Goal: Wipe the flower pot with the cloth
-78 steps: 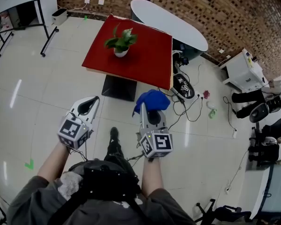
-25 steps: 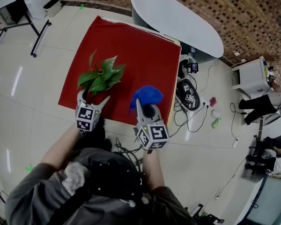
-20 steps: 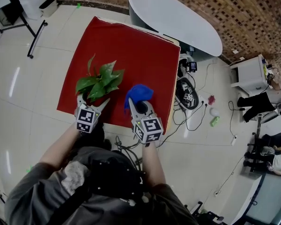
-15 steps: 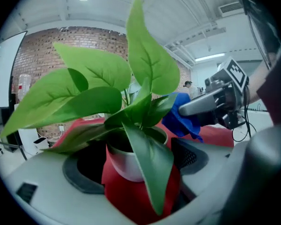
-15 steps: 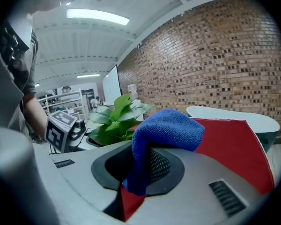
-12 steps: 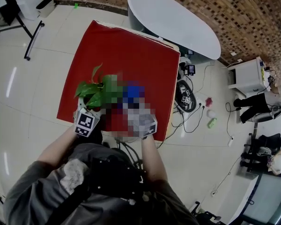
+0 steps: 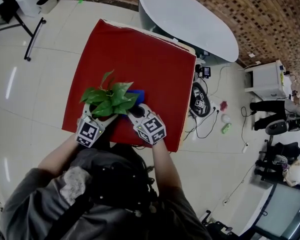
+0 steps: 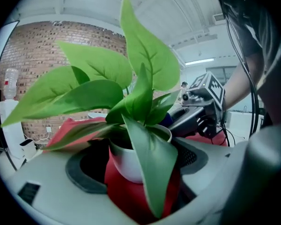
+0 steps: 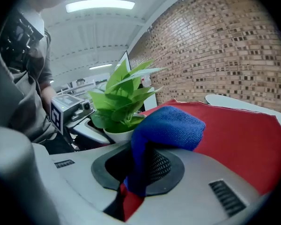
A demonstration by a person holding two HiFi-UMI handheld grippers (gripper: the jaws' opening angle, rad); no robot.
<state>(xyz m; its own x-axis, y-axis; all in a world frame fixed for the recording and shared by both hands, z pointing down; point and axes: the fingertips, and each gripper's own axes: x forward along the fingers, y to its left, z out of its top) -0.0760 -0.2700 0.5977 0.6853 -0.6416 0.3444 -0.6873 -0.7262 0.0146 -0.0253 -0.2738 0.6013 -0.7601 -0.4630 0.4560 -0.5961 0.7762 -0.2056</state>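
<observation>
The white pot (image 8: 129, 161) stands near the front edge of the red bench (image 7: 150, 59), between the wide-parted jaws of the left gripper (image 7: 96, 119). Just beside it, the right gripper (image 7: 134, 110) is clamped on a blue cloth (image 9: 171, 125).

The right gripper (image 9: 133, 175) has its jaws clamped on the blue cloth (image 9: 166, 125), which bunches up in a fat fold above the pads and leans right over the red table cover (image 9: 234, 125). Just behind it stands the white flower pot (image 9: 118, 135), green leaves (image 9: 124, 95) fanning up, and the fold looks to be right against the rim. Over on the left, the left gripper (image 9: 70, 109) sits close beside the pot, marker cube facing us, with a brick wall (image 9: 225, 46) behind.
</observation>
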